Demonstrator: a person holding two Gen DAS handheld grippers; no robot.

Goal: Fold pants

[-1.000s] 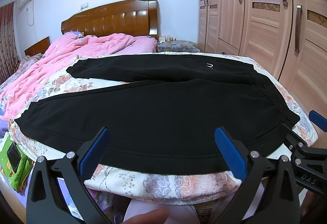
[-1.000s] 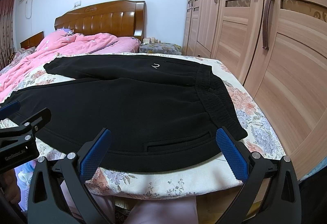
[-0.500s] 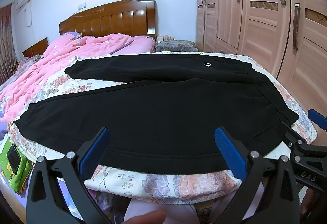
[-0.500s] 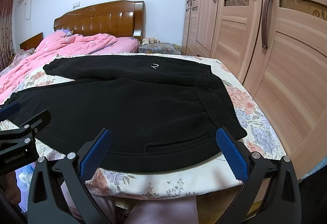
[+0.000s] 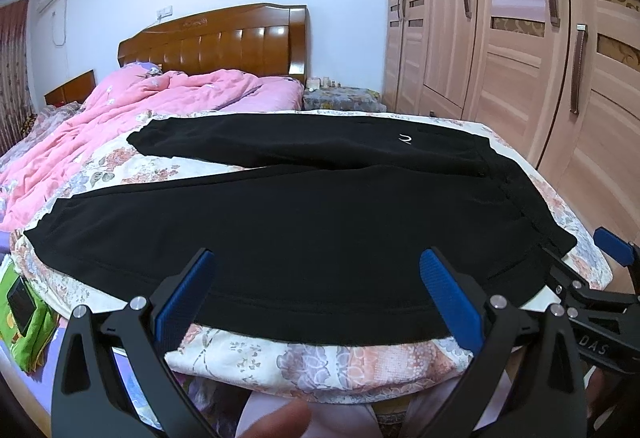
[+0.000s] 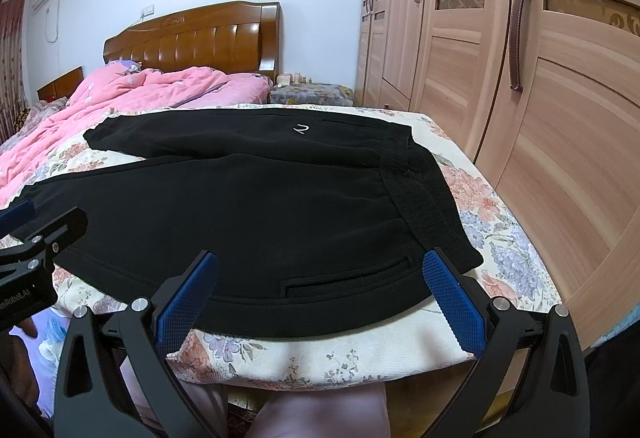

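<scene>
Currently, the black pants (image 5: 304,222) lie flat and unfolded on the floral bedsheet (image 5: 320,362), legs extending to the left and waistband (image 6: 424,198) to the right. The near leg runs along the front edge of the bed; the far leg angles away toward the pink quilt (image 5: 132,118), which is bunched at the far left below the wooden headboard (image 5: 224,46).

The left gripper (image 5: 318,302) hovers at the near edge of the bed, over the hem side of the near leg. Its jaws are spread wide and contain nothing; the blue pads (image 5: 184,298) are clear of the fabric.

The right gripper (image 6: 320,302) hovers at the near edge beside the waistband corner, above the pocket slit (image 6: 348,274). Its jaws are likewise spread wide and empty.

A wooden wardrobe (image 6: 540,98) occupies the right side of the room.
</scene>
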